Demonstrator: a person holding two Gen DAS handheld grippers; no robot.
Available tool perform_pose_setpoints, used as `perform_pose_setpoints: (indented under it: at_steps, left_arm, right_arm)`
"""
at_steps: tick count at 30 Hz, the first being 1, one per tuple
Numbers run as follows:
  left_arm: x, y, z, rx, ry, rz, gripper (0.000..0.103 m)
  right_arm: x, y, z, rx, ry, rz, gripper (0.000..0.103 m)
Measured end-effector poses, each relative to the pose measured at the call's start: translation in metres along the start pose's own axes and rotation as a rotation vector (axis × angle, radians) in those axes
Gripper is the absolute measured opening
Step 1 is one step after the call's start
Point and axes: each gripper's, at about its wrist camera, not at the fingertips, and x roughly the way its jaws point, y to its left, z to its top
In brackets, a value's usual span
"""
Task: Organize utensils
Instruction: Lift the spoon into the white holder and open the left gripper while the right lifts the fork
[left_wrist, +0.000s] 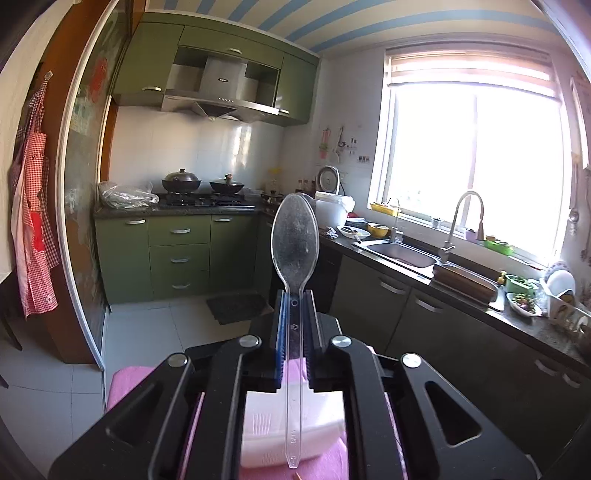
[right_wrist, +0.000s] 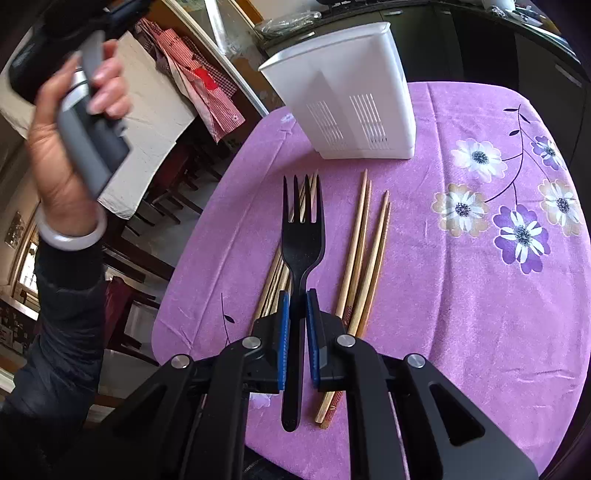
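A: Status?

B: My left hand-held gripper (left_wrist: 295, 295) clamps the clear spoon (left_wrist: 294, 236), centre frame; my right hand-held gripper (right_wrist: 295, 295) clamps the black fork (right_wrist: 302, 236).

A: Risk?

B: Either may strike the white caddy (right_wrist: 343, 92) rim, upper centre, if misaligned.

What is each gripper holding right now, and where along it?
Left gripper: clear plastic spoon, clamped on its handle below the bowl. Right gripper: black fork, clamped mid-handle.
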Motion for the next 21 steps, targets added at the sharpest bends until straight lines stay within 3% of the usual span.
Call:
perform_pose_setpoints:
  at_steps: [8, 14, 16, 21]
  left_arm:
    - [0.051, 0.011, -0.021, 0.031, -0.049, 0.098, 0.009]
    - [0.059, 0.018, -0.041, 0.037, 0.020, 0.082, 0.009]
    - [0.057, 0.021, -0.049, 0.042, 0.046, 0.077, 0.012]
    - [0.052, 0.022, -0.062, 0.070, 0.121, 0.067, 0.036]
  right_arm:
    - [-0.044, -0.009, 0.011, -0.031, -0.117, -0.013, 0.010]
    - [-0.057, -0.011, 0.043, -0.043, -0.186, -0.037, 0.010]
    - [-0.062, -0.015, 0.057, -0.045, -0.211, -0.046, 0.010]
    - [-0.077, -0.009, 0.106, -0.068, -0.333, -0.085, 0.010]
